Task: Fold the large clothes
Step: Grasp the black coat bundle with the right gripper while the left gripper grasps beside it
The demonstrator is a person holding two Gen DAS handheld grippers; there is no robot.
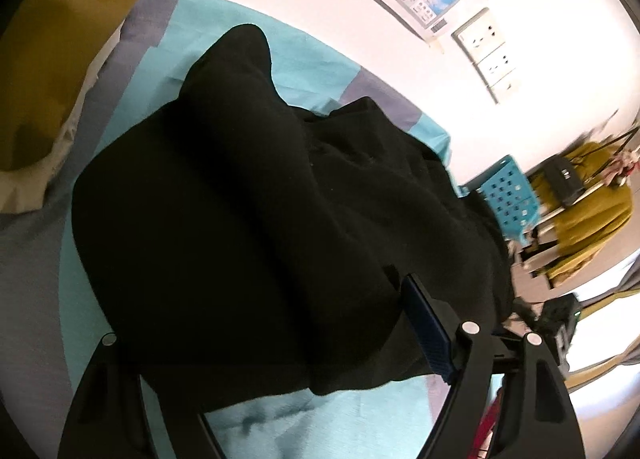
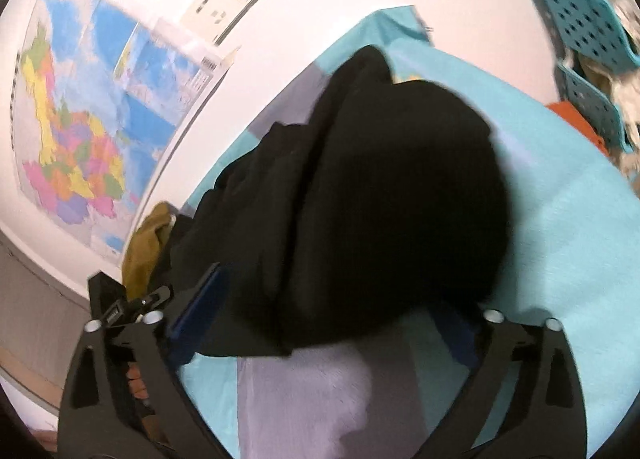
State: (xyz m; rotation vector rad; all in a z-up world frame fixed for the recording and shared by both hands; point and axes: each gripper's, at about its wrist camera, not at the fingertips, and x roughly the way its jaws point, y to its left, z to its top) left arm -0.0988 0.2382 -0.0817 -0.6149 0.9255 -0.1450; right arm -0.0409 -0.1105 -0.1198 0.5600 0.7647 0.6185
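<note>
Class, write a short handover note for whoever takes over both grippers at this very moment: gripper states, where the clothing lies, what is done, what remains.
Left gripper: jaws wide open, black garment lying between them, not clamped.
Right gripper: jaws open too, the garment's near edge between them.
The garment lies bunched on the blue and grey sheet, beside the wall.
Done: no neat fold visible yet.
Left: grip an edge, spread it flat, fold it.

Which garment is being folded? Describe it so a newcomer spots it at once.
Find the bed with the teal sheet against the white wall that carries the map. The black garment lies bunched in the sheet's middle, between both open grippers. It is the only black cloth; the mustard fabric lies off at the sheet's edge.
</note>
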